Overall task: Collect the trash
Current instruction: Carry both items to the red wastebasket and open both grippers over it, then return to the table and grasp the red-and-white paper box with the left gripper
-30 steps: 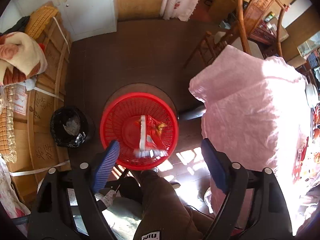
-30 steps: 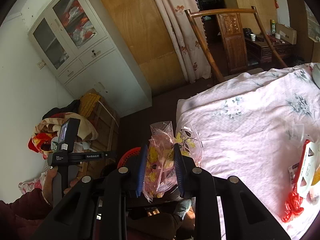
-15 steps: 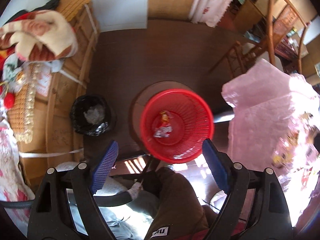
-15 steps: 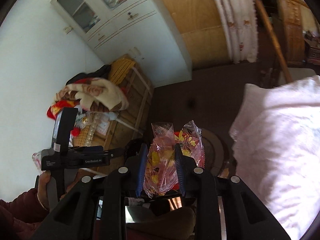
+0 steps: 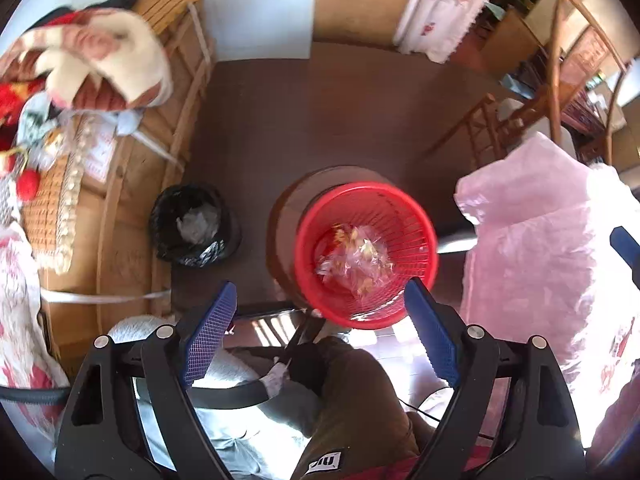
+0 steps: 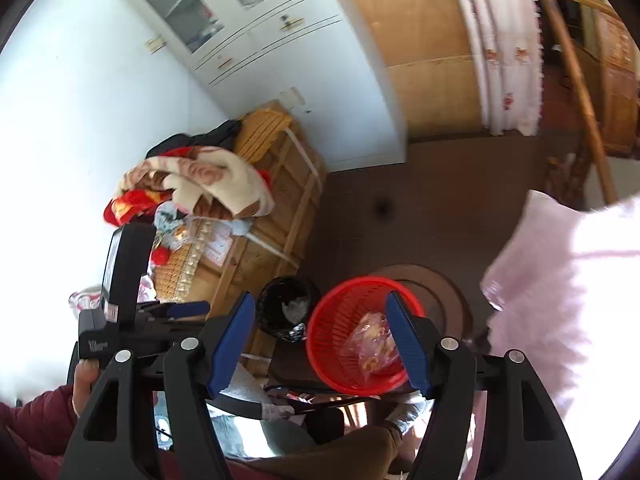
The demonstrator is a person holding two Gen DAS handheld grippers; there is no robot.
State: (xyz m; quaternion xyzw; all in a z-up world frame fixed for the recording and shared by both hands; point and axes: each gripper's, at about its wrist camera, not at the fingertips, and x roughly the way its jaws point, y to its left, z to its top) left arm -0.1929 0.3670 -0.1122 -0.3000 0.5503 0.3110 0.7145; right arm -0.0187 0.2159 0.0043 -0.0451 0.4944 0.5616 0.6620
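I'm looking into a lived-in home, a bedroom or family room. Far off stands a white cabinet (image 6: 256, 20) with glass doors beside a floral curtain (image 6: 508, 48). On the left, folded blankets (image 6: 192, 184) are heaped on a wooden crate (image 6: 276, 216). A pink floral cloth (image 5: 540, 248) covers furniture on the right, with wooden chairs (image 5: 560, 80) behind it on dark flooring (image 5: 320, 120).

Both handheld grippers point downward with jaws spread wide and nothing between the blue pads. The left gripper (image 5: 320, 330) is gripped by a hand (image 6: 82, 380) in a maroon sleeve, beside the right gripper (image 6: 322, 344).
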